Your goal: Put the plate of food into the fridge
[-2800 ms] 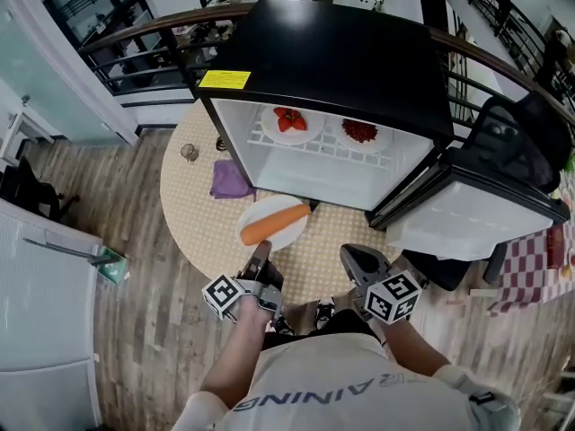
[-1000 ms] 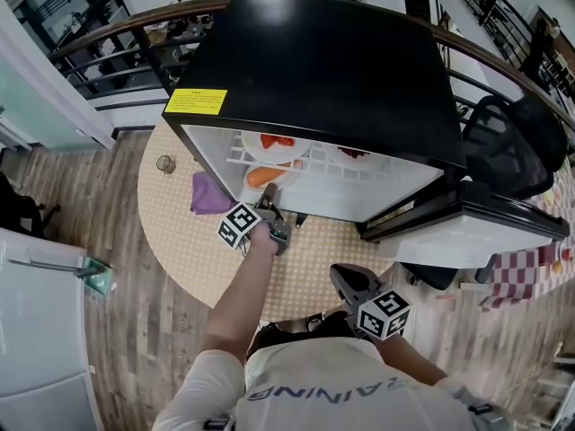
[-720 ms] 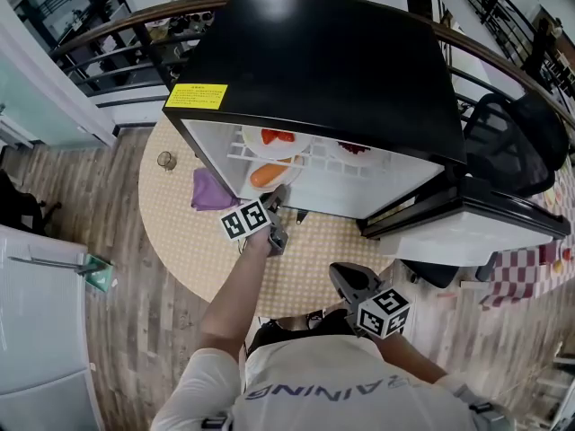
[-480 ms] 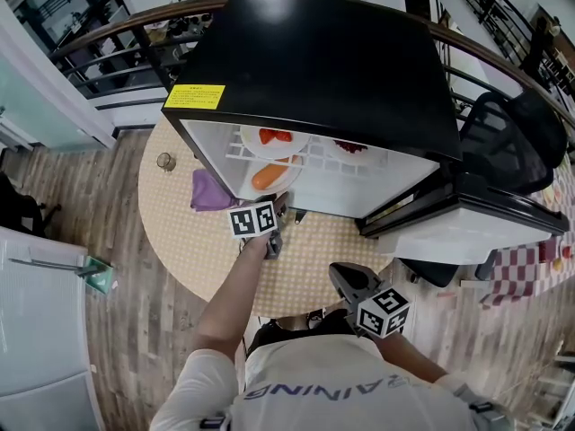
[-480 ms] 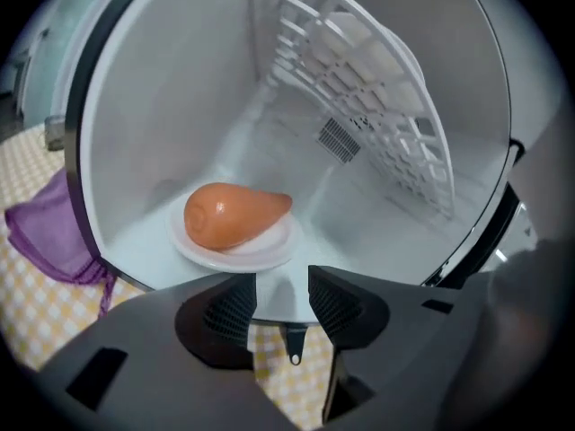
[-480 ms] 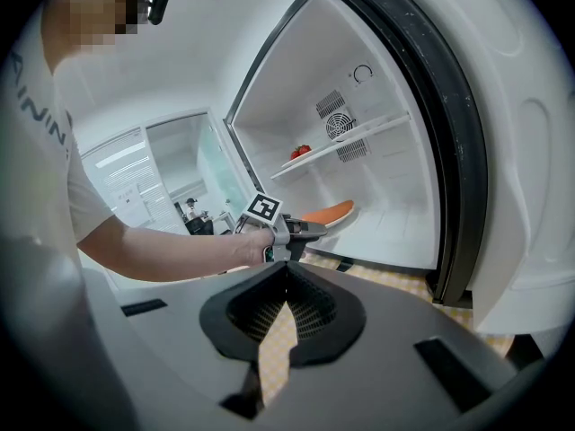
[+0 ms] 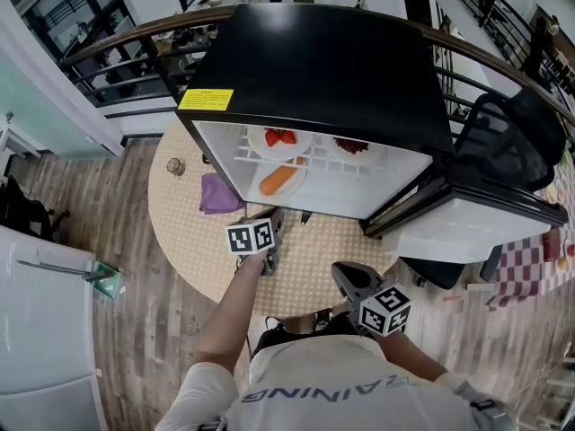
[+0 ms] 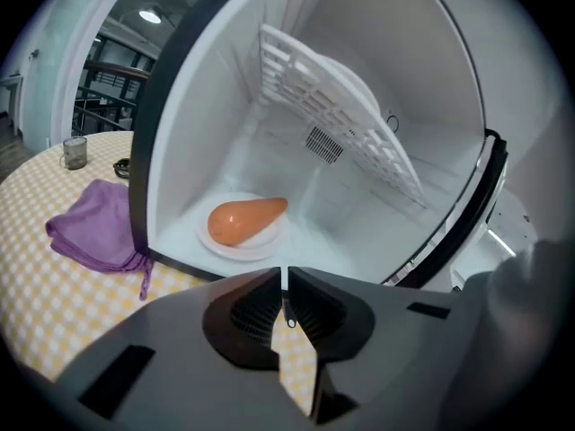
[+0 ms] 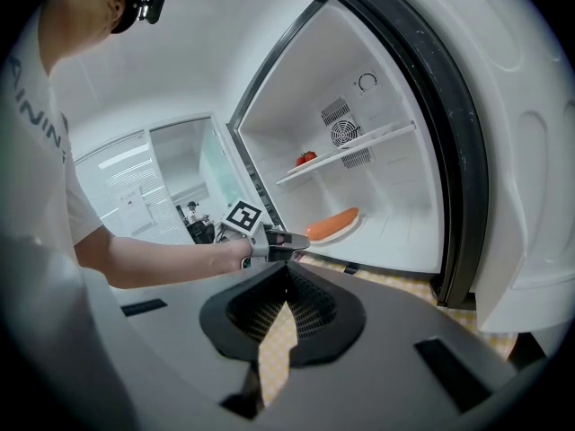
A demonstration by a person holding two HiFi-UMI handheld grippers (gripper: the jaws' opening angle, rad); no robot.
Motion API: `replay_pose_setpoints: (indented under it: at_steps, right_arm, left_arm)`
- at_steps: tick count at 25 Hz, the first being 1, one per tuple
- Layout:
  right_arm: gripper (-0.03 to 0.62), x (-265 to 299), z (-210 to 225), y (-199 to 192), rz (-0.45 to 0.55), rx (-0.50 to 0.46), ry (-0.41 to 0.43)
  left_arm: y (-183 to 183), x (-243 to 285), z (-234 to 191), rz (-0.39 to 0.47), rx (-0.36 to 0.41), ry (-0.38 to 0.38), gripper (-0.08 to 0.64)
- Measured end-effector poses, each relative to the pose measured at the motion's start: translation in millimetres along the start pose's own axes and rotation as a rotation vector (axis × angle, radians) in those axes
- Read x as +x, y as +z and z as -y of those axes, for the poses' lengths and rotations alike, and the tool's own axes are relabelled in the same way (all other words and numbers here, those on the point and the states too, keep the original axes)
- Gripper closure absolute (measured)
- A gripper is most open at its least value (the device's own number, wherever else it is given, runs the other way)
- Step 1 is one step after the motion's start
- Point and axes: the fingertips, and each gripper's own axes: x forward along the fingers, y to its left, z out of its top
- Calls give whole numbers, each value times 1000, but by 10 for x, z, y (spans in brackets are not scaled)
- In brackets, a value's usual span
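Dark grey fingers (image 8: 244,311) of the left gripper (image 8: 285,278) have just been closing and now stand together with nothing between them. A second ago this gripper was up at the fridge opening, at the plate. Now it has drawn back and hangs over the round table with the yellow checked cloth (image 7: 193,232), just in front of the opening.

The white plate with the long orange piece of food (image 8: 241,237) sits free on the floor of the black-topped, white-lined small fridge (image 7: 332,61). It lies near the front left corner, under the white wire shelf (image 8: 341,119). That shelf carries a plate of strawberries (image 7: 280,138) and a plate of dark red food (image 7: 352,145). A crumpled purple cloth (image 8: 94,227) lies on the table beside the fridge's left wall.

The right gripper (image 9: 287,273) has kept its place low in front of the person, its fingers together and empty. The fridge door (image 7: 467,227) stands wide open at the right.

By my reading, the plate is delivered and let go. Shutting the door is all that could remain.
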Motion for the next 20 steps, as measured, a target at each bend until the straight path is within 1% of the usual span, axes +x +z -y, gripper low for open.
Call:
replay_pose_setpoints:
  at_steps: [4,9,12,16,20]
  right_arm:
    - [569,15,-31,53,22,-9,3]
    - [571,23,-82,207,65,-37,2]
    - [571,18,-109,294,89,-50,0]
    - [571,-6,-190,368,116,-63,1]
    - [571,-4,-278,400,130,-72,9]
  left_arm:
    - [51,-408,136,82,34,-13,537]
    - [180,-999,362,197,137,-19,541]
    - [266,-1338,479,269,168,-18,541]
    - [258,-1736,633,316,213,-2,541]
    - [236,-2113,813,360,281,31,541]
